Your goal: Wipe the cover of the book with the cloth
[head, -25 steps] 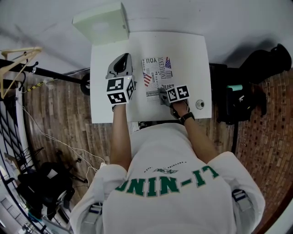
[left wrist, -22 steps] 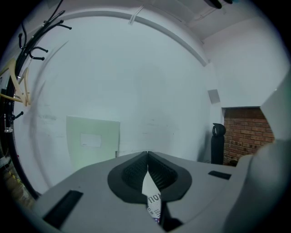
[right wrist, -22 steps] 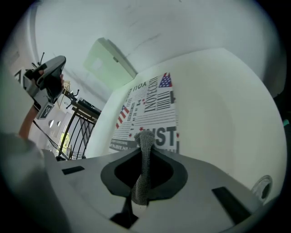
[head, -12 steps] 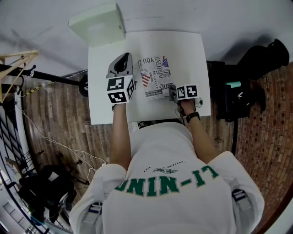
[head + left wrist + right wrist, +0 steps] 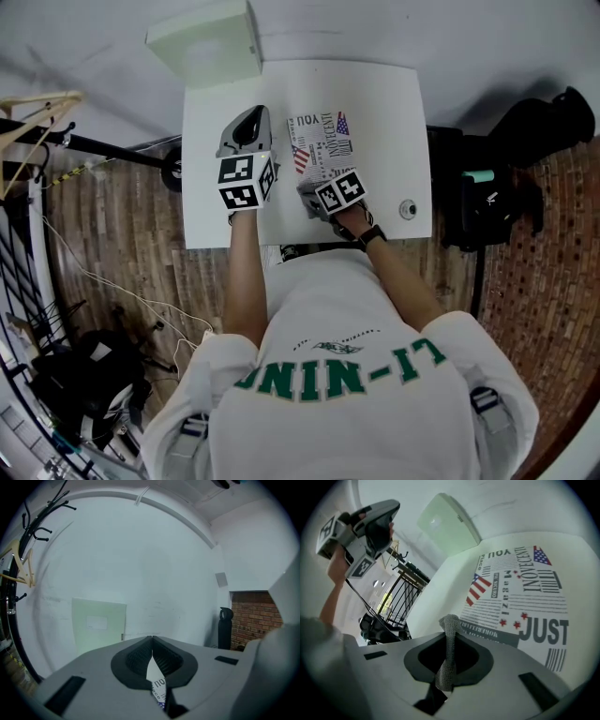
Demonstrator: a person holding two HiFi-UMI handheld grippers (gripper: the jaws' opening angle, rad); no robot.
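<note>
right gripper [image 5: 449, 637] clenched on grey cloth [image 5: 450, 623], over near-left corner of book [image 5: 323, 145] on white table [image 5: 389, 122]. left gripper [image 5: 152, 641] closed, raised left of book.

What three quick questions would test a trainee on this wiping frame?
1. What is clamped in the right gripper?
2. True or false: the left gripper is pressing down on the book.
3. Over which part of the book is the right gripper? A: the edge nearest the person. B: the far edge. C: off the table.
Key: 1: the grey cloth. 2: false, it is held apart, left of the book. 3: A.
</note>
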